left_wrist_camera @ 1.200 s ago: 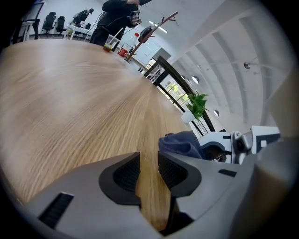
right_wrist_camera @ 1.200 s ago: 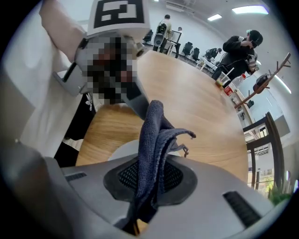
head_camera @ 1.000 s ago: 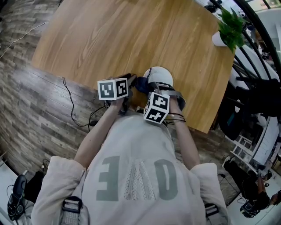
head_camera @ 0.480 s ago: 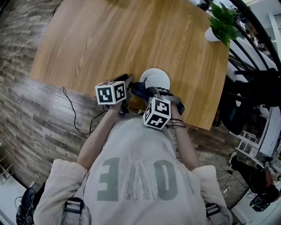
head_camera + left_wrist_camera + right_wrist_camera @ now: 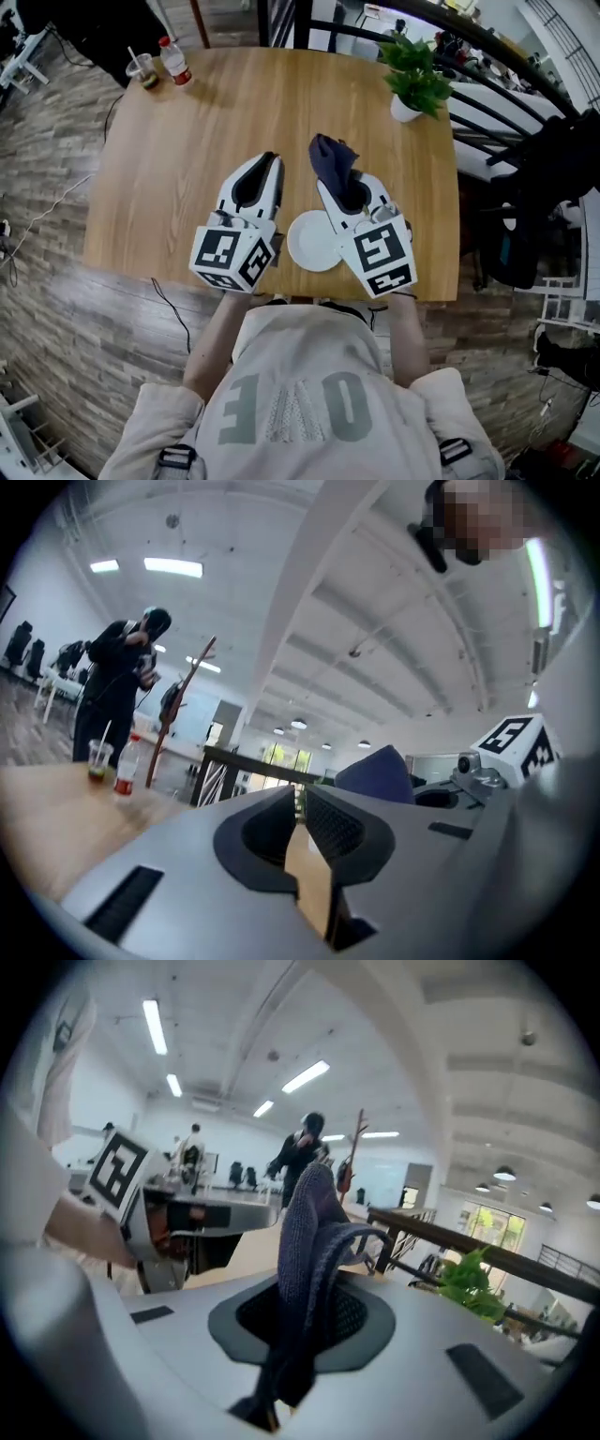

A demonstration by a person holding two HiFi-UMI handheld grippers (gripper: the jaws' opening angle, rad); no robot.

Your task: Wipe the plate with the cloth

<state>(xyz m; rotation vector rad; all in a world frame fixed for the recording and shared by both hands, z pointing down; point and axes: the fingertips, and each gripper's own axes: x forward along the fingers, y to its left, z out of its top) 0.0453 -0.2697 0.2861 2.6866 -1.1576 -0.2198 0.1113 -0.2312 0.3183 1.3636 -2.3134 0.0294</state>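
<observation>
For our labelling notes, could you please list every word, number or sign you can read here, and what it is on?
"OVE": large letters on the person's shirt, upside down in the head view.
Marker cubes: coded black-and-white squares only, no words.
Bottle label: too small to read.
</observation>
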